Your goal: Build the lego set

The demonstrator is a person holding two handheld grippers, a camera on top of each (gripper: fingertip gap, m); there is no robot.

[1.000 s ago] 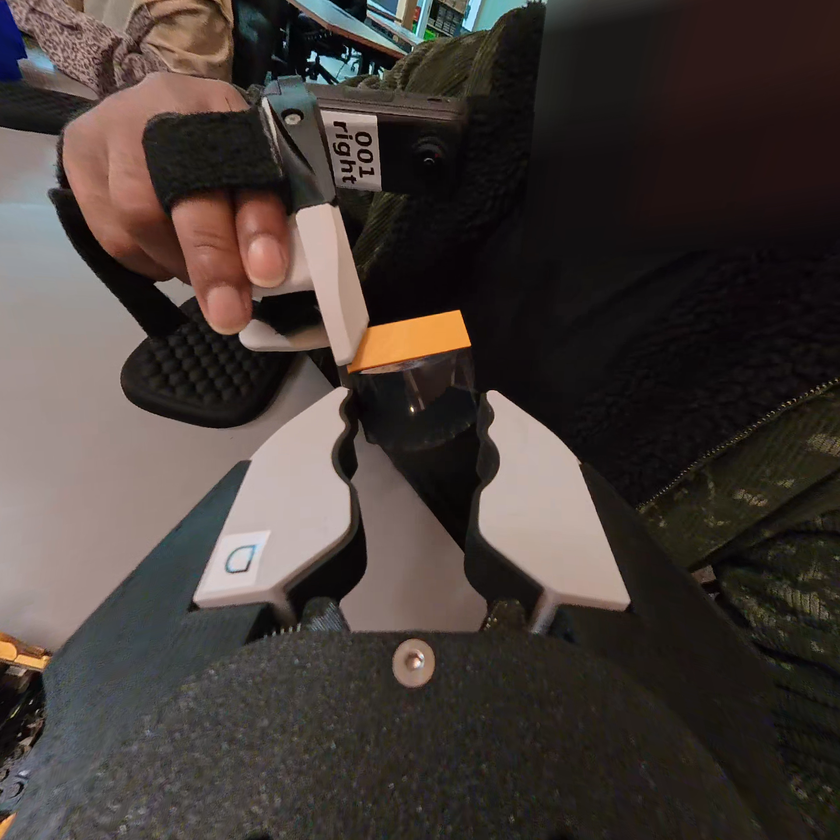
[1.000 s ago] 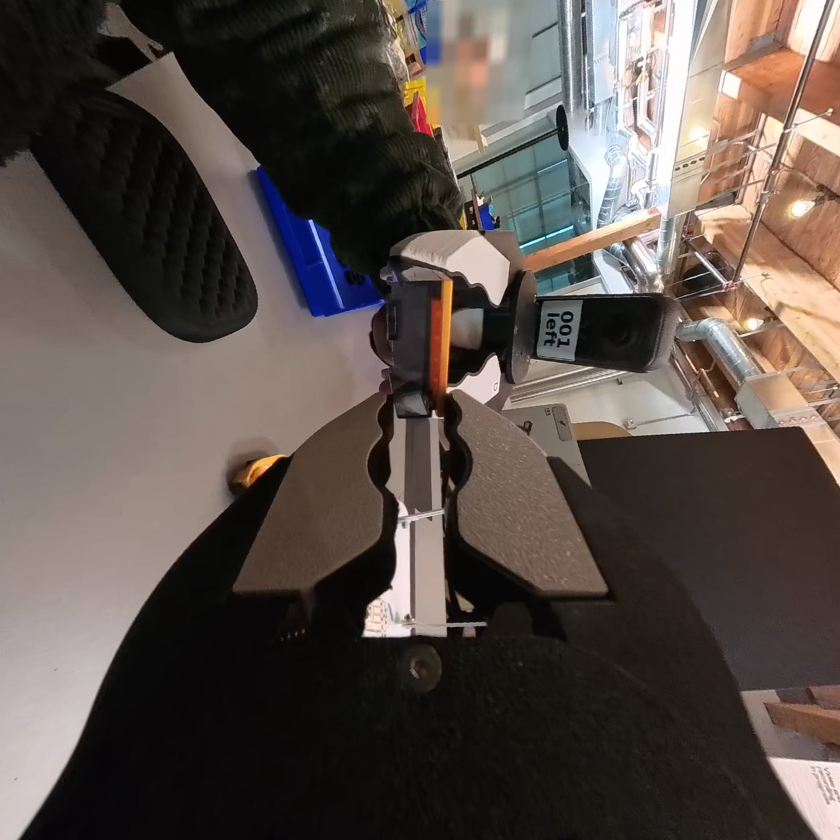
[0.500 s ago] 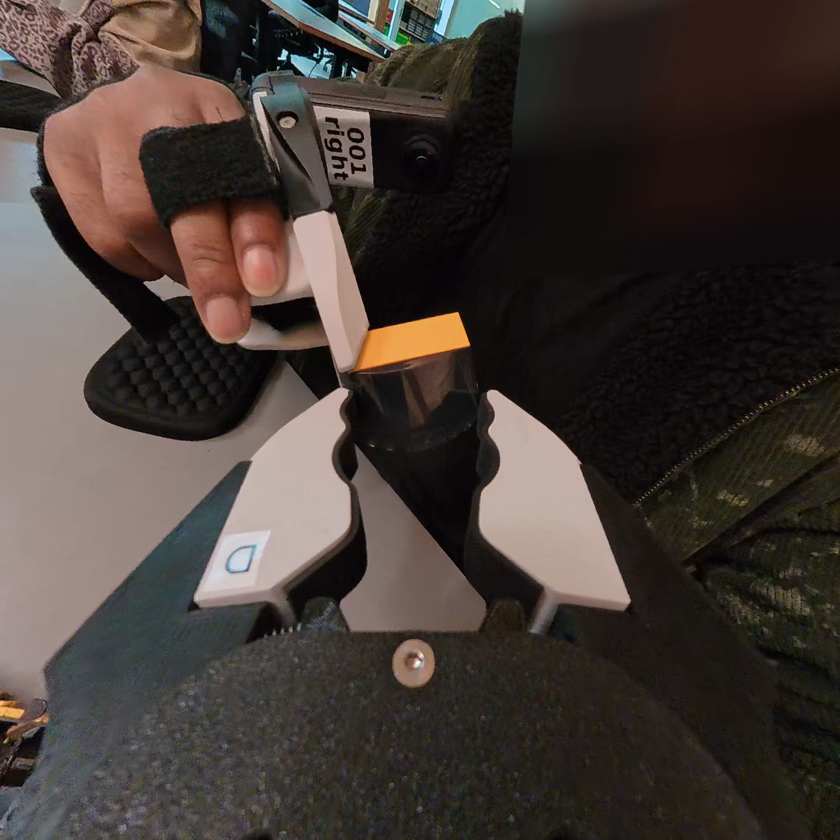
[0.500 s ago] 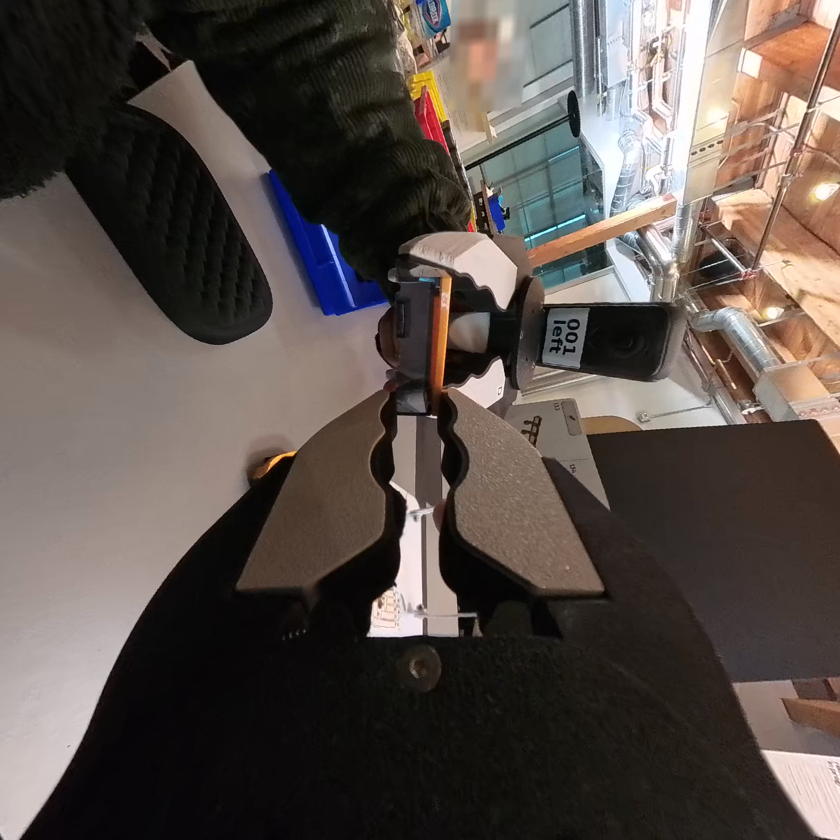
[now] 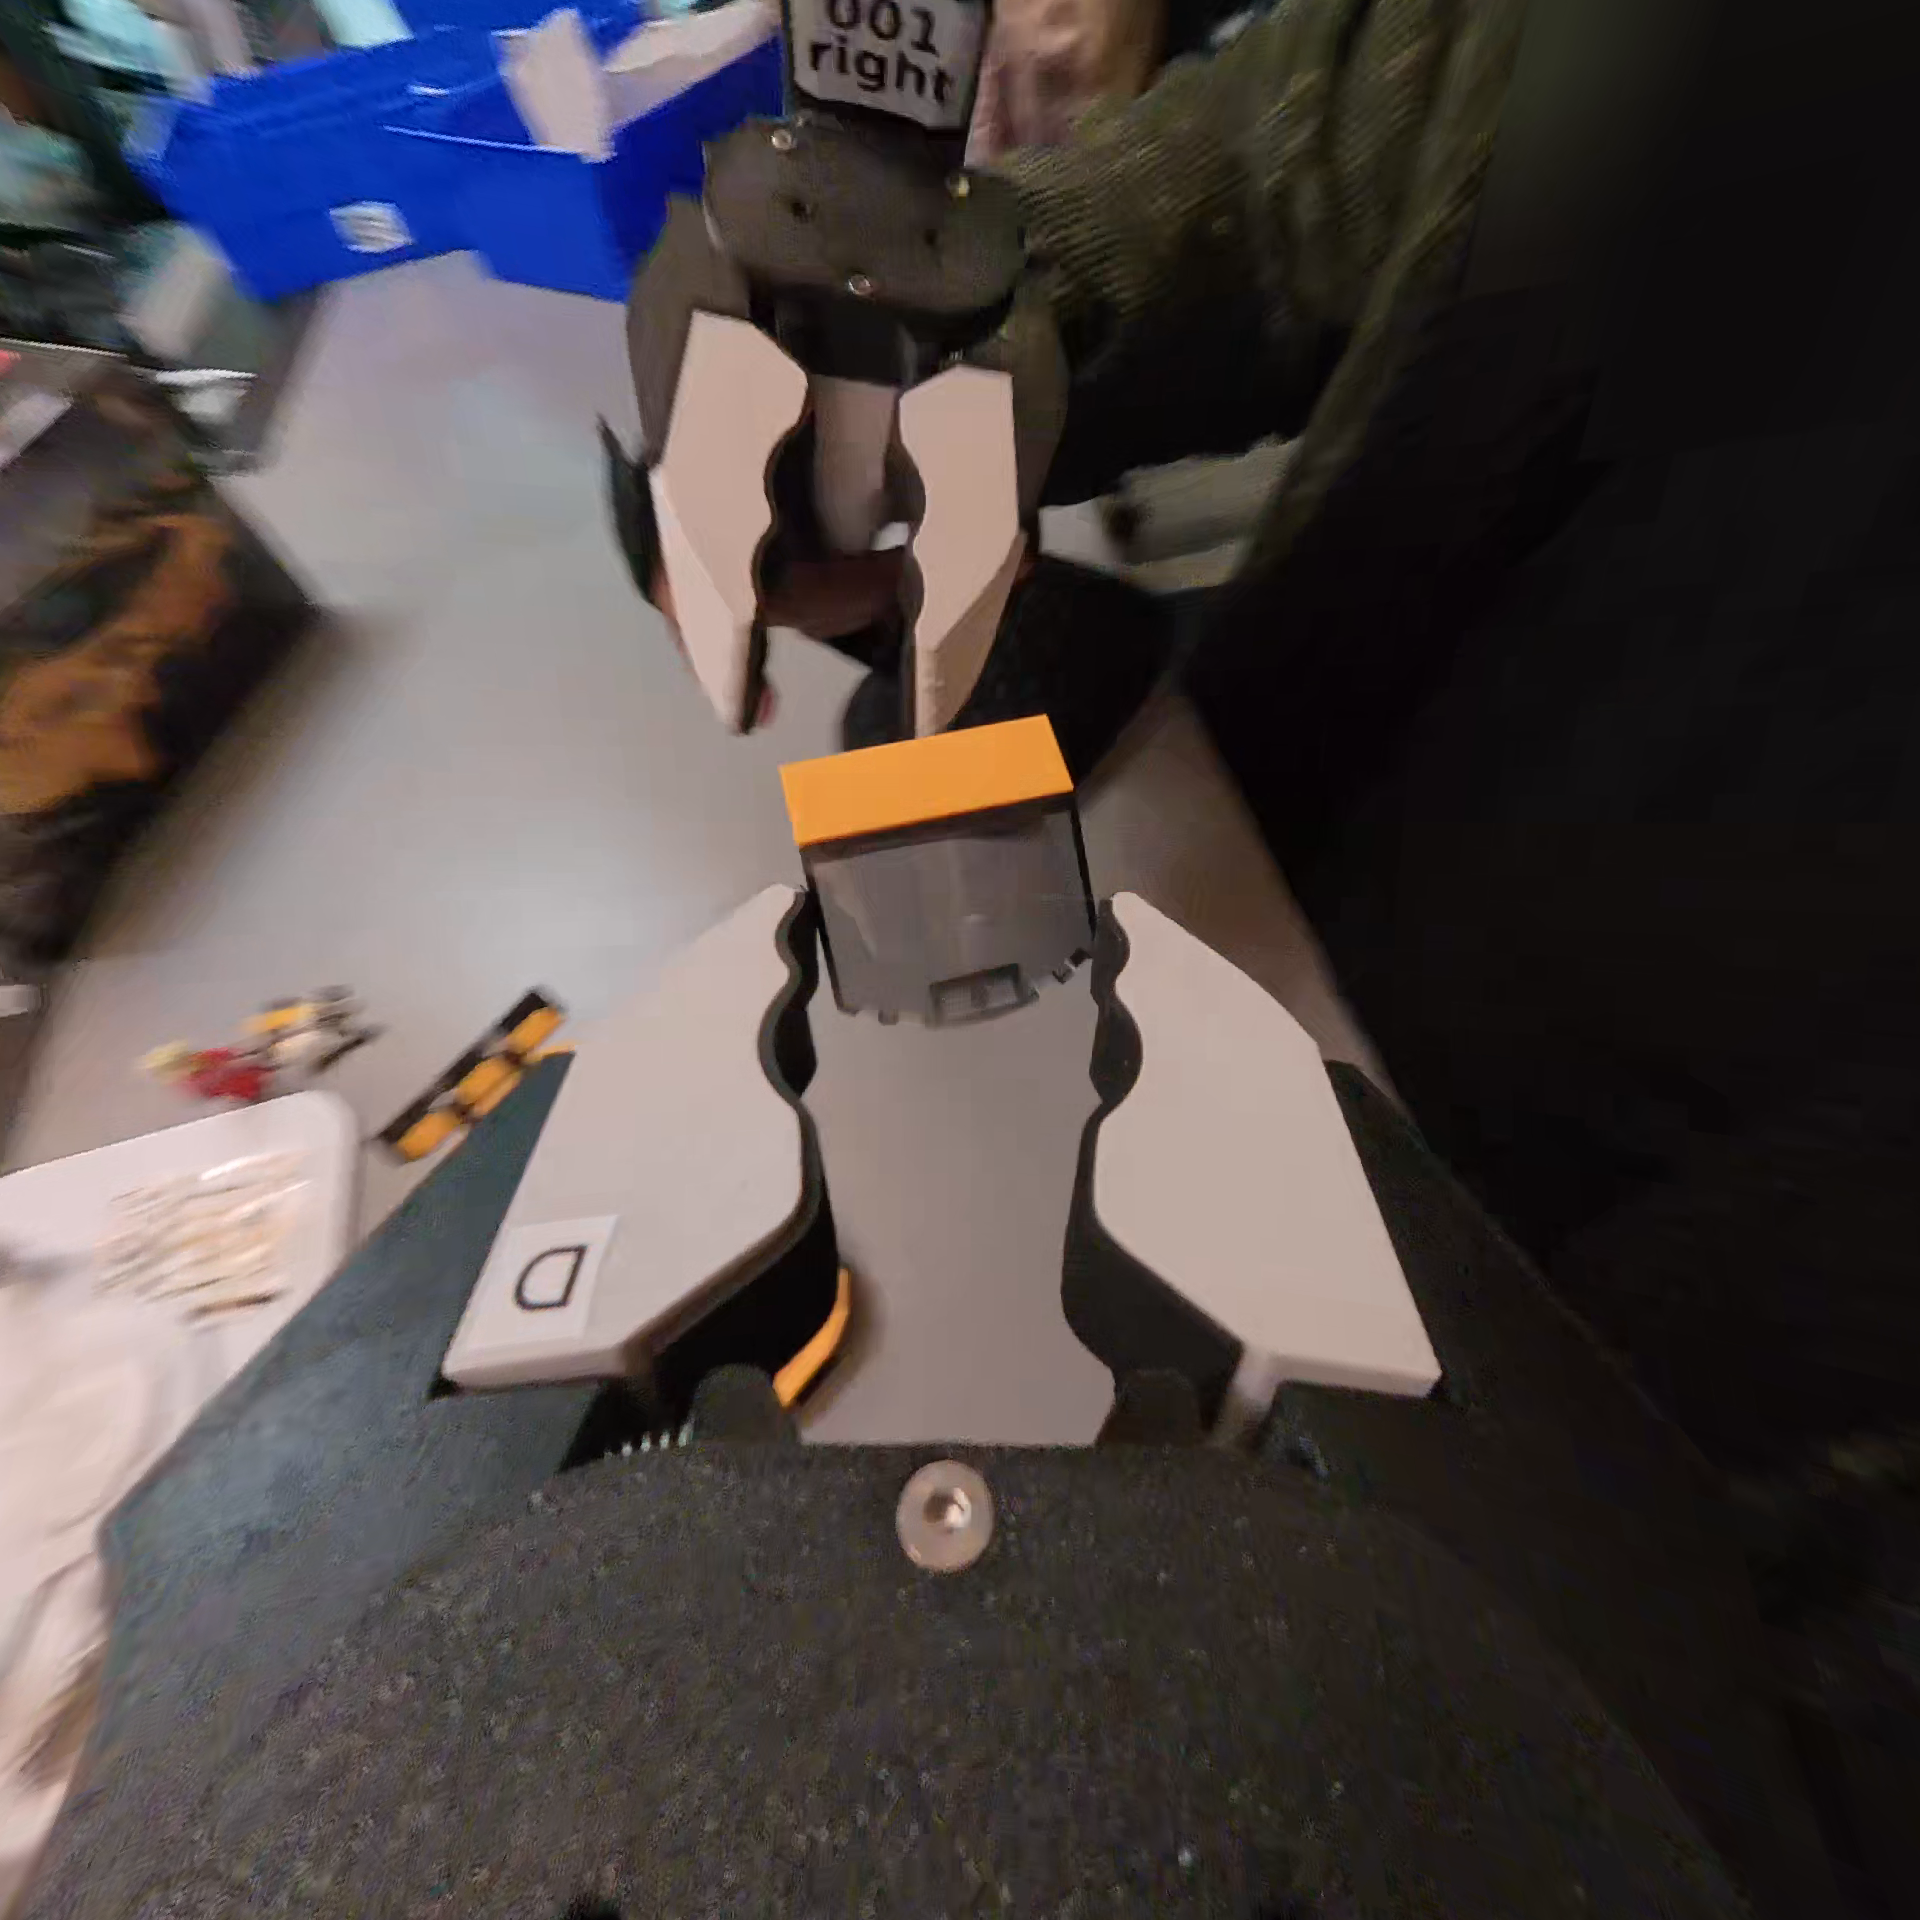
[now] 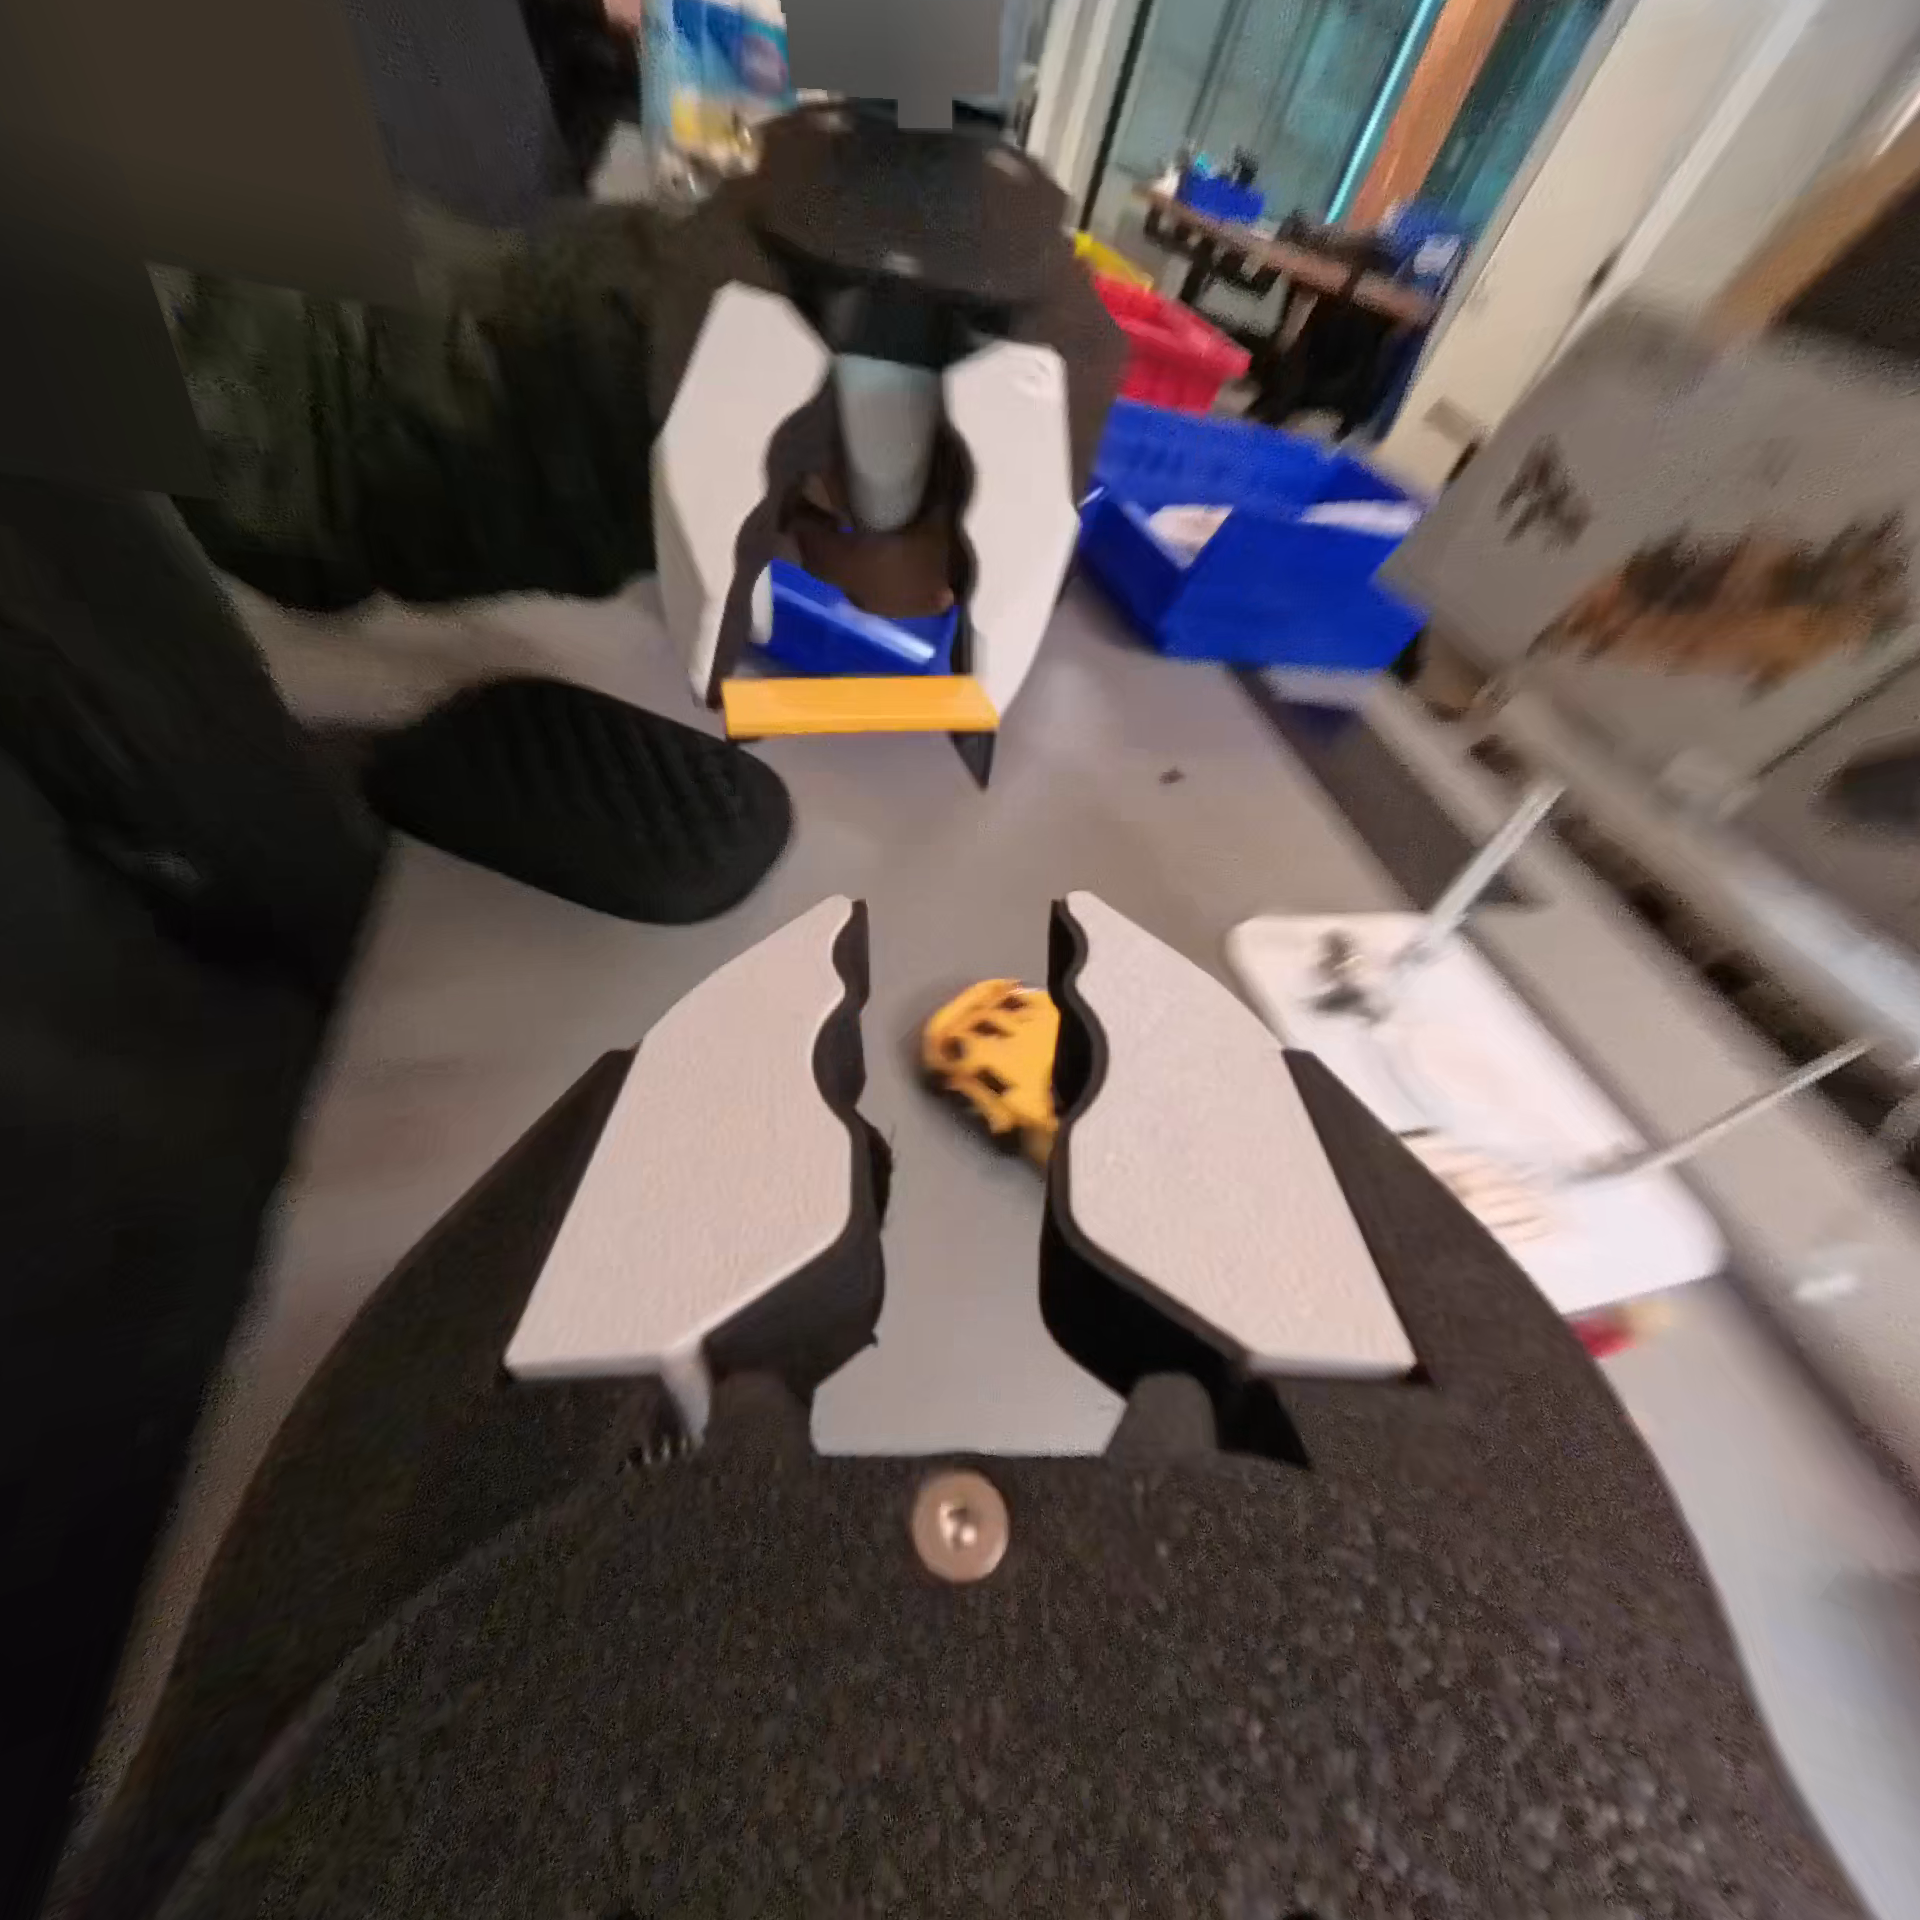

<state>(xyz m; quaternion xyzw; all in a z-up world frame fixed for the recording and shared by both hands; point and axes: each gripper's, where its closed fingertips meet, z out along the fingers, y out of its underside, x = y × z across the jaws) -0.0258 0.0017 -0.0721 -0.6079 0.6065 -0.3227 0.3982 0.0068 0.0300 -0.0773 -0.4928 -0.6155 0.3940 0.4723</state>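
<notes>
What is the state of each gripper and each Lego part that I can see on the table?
left gripper: shut on the orange and smoky piece.
orange and smoky piece: held above the table, orange plate on top.
right gripper: open, empty.
yellow part: lying loose on the table.
black and yellow strip: lying flat.

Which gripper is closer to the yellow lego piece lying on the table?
Right. The right gripper hovers open just above the yellow lego piece. The left gripper is farther back, shut on the orange-topped block.
</notes>
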